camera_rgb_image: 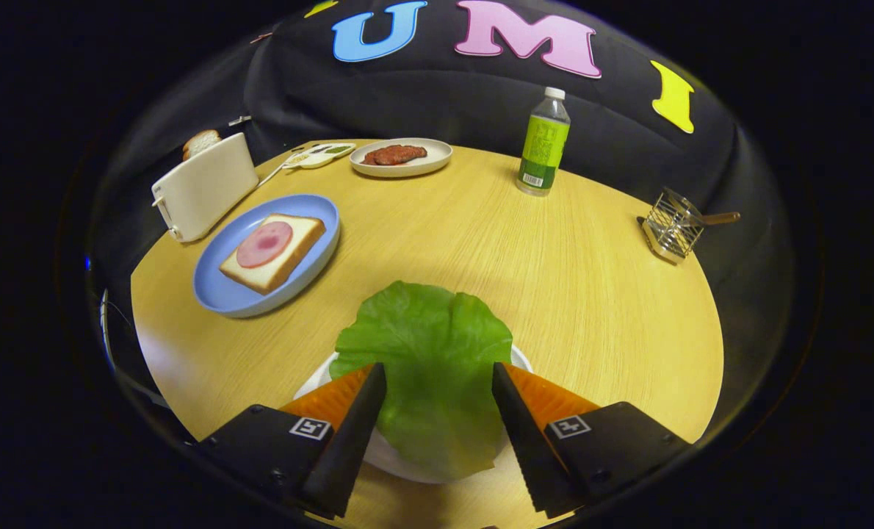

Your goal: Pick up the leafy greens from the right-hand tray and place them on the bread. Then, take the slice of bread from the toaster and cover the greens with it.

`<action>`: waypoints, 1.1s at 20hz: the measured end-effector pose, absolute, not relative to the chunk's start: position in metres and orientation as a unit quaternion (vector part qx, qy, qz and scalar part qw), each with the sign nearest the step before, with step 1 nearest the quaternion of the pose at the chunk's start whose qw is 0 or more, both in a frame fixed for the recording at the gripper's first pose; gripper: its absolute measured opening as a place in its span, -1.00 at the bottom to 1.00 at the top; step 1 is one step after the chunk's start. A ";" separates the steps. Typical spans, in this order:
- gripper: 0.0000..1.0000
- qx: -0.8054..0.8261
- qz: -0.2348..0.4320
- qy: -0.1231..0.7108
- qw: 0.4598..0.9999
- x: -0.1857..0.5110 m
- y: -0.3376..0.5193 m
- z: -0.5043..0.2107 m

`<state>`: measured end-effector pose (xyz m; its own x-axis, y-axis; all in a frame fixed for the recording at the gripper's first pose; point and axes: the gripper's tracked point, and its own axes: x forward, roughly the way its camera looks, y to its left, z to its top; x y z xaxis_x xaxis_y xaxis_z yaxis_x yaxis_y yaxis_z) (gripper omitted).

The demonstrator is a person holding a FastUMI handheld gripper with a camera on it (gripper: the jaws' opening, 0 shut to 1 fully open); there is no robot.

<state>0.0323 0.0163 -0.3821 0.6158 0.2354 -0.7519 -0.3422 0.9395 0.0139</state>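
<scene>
A green lettuce leaf point(426, 353) lies on a white tray point(312, 378) right under my gripper point(437, 382). The fingers stand open, one on each side of the leaf, not pressing on it. Beyond the fingers to the left, a blue plate point(224, 294) carries a bread slice point(290, 257) topped with a round pink ham slice point(264, 244). Behind the plate stands a white toaster point(206, 187) with a second slice of bread point(200, 142) sticking out of its slot.
On the round wooden table point(554, 294) a white plate of red meat point(400, 156) and a small divided sauce dish point(319, 154) sit at the back. A green bottle point(543, 143) stands back right, a wire utensil rack point(673, 226) at the right edge.
</scene>
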 end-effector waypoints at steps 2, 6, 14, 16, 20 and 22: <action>0.67 -0.051 0.161 0.412 0.896 0.032 0.019 -0.383; 0.23 -0.058 0.181 0.411 0.892 0.029 0.027 -0.382; -0.86 -0.012 0.189 0.432 0.882 0.028 0.026 -0.377; -0.87 -0.010 0.188 0.437 0.880 0.030 0.025 -0.372; -0.87 0.003 0.184 0.419 0.889 0.037 0.036 -0.330; -0.88 -0.001 0.186 0.407 0.894 0.041 0.046 -0.306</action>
